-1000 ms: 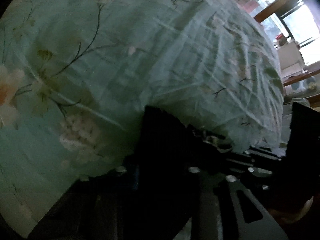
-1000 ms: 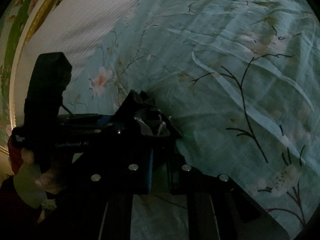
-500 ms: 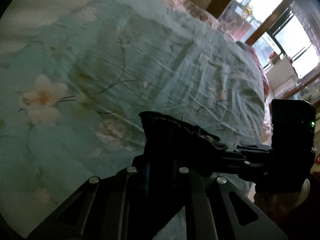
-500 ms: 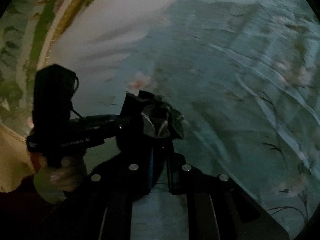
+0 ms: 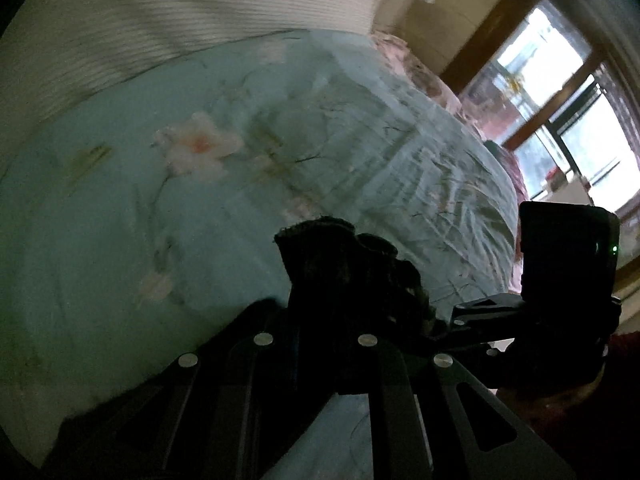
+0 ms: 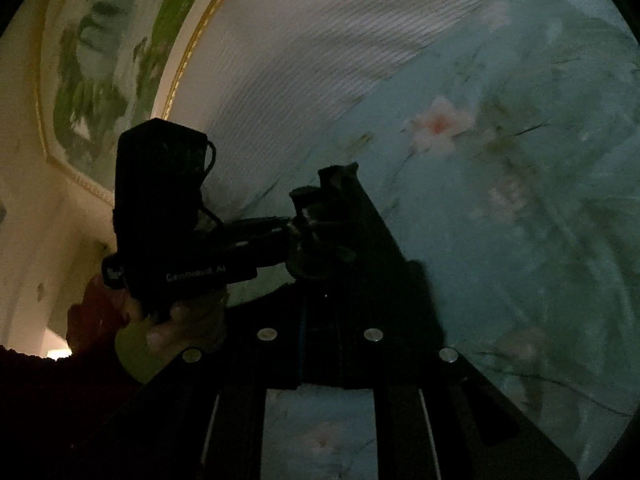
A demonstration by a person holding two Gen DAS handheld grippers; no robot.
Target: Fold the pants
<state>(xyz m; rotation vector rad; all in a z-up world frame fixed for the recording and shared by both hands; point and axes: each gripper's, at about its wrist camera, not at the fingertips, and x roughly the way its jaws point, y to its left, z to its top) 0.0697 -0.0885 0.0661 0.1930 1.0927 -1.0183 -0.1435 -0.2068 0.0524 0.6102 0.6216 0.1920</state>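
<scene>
The left gripper (image 5: 320, 320) was clamped on a bunched edge of the dark pants (image 5: 340, 264), low at the centre of the left wrist view, above a pale green floral bedsheet (image 5: 160, 220); its jaws had just been closing on the cloth. The right gripper (image 6: 332, 248) likewise pinched the pants (image 6: 340, 200) at mid-frame; a hand (image 6: 176, 320) gripped the left tool at lower left, and a ribbed white headboard (image 6: 300, 60) filled the top.

The left gripper (image 5: 344, 280) and the right gripper (image 6: 332, 220) each have their jaws pinched together on a bunch of the dark pants (image 5: 340, 264), and both are raised and tilted downward. The two grippers sit close together, side by side.
</scene>
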